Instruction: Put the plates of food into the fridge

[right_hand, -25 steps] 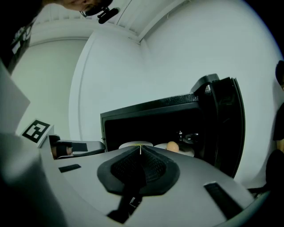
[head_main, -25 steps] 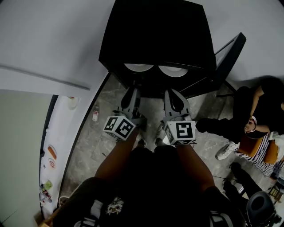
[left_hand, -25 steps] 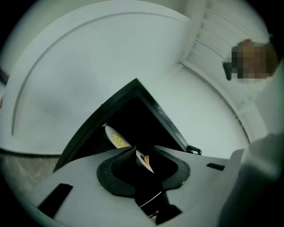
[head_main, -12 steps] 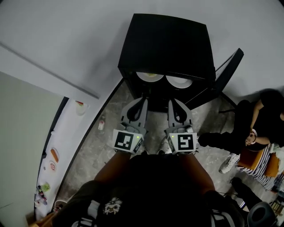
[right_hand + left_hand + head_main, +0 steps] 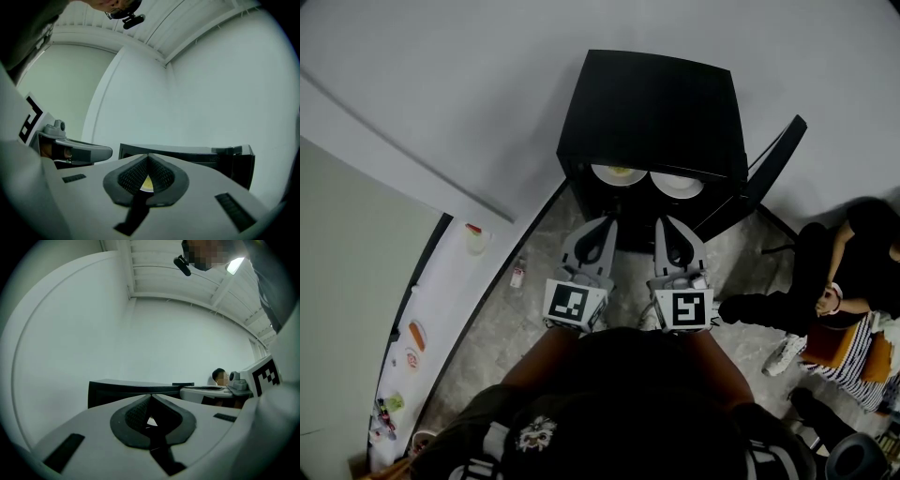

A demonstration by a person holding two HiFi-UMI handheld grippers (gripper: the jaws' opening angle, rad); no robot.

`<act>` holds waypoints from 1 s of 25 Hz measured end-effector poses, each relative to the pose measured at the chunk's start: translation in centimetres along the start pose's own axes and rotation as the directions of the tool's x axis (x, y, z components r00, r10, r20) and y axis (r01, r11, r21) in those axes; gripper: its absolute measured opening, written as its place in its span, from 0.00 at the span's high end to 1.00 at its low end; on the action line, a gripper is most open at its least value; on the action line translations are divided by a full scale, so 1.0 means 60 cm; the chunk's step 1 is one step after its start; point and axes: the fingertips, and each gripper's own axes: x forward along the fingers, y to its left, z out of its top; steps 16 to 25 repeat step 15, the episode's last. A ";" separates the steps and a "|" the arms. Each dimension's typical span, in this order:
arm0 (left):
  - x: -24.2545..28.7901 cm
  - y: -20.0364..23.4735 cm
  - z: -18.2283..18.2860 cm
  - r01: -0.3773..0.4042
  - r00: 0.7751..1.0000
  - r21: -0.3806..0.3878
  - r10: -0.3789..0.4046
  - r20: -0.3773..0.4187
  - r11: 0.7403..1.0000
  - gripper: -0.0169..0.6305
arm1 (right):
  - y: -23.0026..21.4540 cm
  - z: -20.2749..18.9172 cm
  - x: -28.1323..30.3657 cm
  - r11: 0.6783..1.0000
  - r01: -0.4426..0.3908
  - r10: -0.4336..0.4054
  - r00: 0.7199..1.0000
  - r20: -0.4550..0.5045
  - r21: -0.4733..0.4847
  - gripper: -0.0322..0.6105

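The black fridge [image 5: 649, 108] stands against the wall with its door [image 5: 772, 157] swung open to the right. Two white plates sit side by side on a shelf inside. The left plate [image 5: 617, 174] carries yellow food and the right plate [image 5: 677, 185] looks pale. My left gripper [image 5: 605, 225] and right gripper [image 5: 667, 226] hover side by side in front of the opening, apart from the plates, both shut and holding nothing. In the left gripper view the left gripper [image 5: 151, 396] points level at the fridge [image 5: 136, 387]. The right gripper [image 5: 148, 156] does the same in its own view.
A seated person [image 5: 853, 253] is on the floor side at the right, legs stretched toward the fridge door. A white counter [image 5: 431, 309] with small food items runs along the left. A small bottle [image 5: 517, 275] stands on the grey floor [image 5: 487, 328] beside it.
Both grippers have come up and back from the fridge opening. The left gripper has rolled, so its marker cube now sits level. The plates have stayed on the shelf.
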 end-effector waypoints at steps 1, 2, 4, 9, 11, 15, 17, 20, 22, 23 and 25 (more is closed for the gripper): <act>0.001 0.001 -0.001 -0.001 1.000 0.002 0.001 -0.001 1.000 0.94 | 0.000 0.000 -0.001 1.000 0.002 -0.002 1.000 0.000 0.003 0.91; 0.001 0.002 -0.005 -0.001 1.000 0.008 0.001 -0.007 1.000 0.94 | -0.001 -0.001 -0.002 1.000 0.004 -0.004 1.000 -0.002 0.001 0.91; 0.001 0.006 -0.014 -0.002 1.000 0.023 0.003 -0.030 1.000 0.94 | -0.004 -0.001 -0.003 1.000 0.007 -0.007 1.000 -0.002 -0.009 0.91; 0.000 0.006 -0.016 -0.011 0.999 0.022 0.012 -0.042 1.000 0.94 | -0.007 -0.001 -0.007 1.000 0.015 -0.015 1.000 -0.001 -0.010 0.91; 0.002 0.003 -0.016 -0.007 0.999 0.021 0.008 -0.036 1.000 0.94 | -0.008 -0.001 -0.009 1.000 0.018 -0.018 1.000 0.003 -0.017 0.91; 0.005 0.001 -0.023 -0.001 0.999 0.026 0.002 -0.044 1.000 0.94 | -0.003 0.002 -0.009 0.998 0.015 -0.014 1.000 0.022 -0.060 0.91; 0.005 0.001 -0.023 -0.001 0.999 0.026 0.002 -0.044 1.000 0.94 | -0.003 0.002 -0.009 0.998 0.015 -0.014 1.000 0.022 -0.060 0.91; 0.005 0.001 -0.023 -0.001 0.999 0.026 0.002 -0.044 1.000 0.94 | -0.003 0.002 -0.009 0.998 0.015 -0.014 1.000 0.022 -0.060 0.91; 0.005 0.001 -0.023 -0.001 0.999 0.026 0.002 -0.044 1.000 0.94 | -0.003 0.002 -0.009 0.998 0.015 -0.014 1.000 0.022 -0.060 0.91; 0.005 0.001 -0.023 -0.001 0.999 0.026 0.002 -0.044 1.000 0.94 | -0.003 0.002 -0.009 0.998 0.015 -0.014 1.000 0.022 -0.060 0.91; 0.005 0.001 -0.023 -0.001 0.999 0.026 0.002 -0.044 1.000 0.94 | -0.003 0.002 -0.009 0.998 0.015 -0.014 1.000 0.022 -0.060 0.91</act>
